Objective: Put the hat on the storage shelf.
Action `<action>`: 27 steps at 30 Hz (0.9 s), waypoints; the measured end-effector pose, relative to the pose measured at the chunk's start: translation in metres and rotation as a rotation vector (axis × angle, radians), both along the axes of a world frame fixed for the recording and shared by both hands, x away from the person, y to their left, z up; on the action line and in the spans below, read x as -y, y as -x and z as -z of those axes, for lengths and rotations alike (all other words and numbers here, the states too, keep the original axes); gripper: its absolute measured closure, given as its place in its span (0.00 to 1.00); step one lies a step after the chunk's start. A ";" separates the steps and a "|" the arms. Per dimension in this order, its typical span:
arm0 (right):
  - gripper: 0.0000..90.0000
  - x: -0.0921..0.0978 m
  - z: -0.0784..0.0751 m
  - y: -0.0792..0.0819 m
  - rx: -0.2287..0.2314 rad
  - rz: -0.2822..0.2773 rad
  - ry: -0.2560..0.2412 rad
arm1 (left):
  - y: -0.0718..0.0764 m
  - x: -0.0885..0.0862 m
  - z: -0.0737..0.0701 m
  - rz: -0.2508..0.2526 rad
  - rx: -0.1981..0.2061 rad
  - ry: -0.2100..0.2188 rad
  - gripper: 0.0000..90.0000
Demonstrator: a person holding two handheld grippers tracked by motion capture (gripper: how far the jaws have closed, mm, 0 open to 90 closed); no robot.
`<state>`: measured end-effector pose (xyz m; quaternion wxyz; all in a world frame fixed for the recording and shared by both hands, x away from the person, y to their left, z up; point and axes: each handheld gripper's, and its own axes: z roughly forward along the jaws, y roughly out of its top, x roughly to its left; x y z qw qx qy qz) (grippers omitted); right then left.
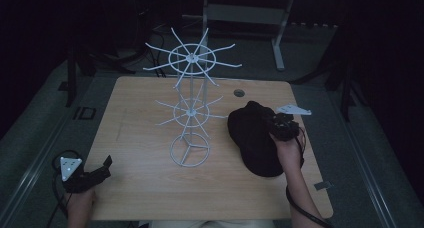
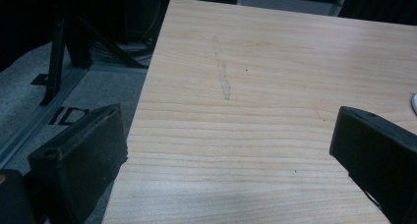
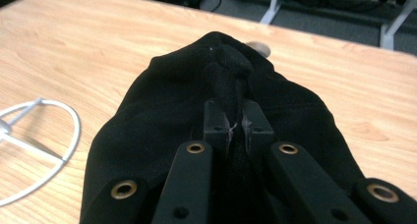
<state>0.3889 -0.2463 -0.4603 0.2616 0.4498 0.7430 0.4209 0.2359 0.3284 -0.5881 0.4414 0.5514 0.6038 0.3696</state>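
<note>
Black cap [image 1: 255, 138] lying lengthwise toward person; right hand-held gripper [image 1: 278, 124] pinching it; left [image 1: 102, 169] open.

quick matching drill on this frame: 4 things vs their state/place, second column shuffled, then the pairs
1. left gripper
2. right gripper
3. wire rack
4. black hat

a. standing upright mid-table
b. lying on the table's right side
c. jaws wide apart, nothing between them
d. jaws pinched on fabric

Pairs: 1-c, 2-d, 3-a, 4-b
</note>
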 end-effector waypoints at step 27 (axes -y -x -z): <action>0.94 0.031 -0.137 0.088 0.373 -0.046 -0.168 | 0.000 0.001 0.000 0.001 -0.001 -0.008 0.02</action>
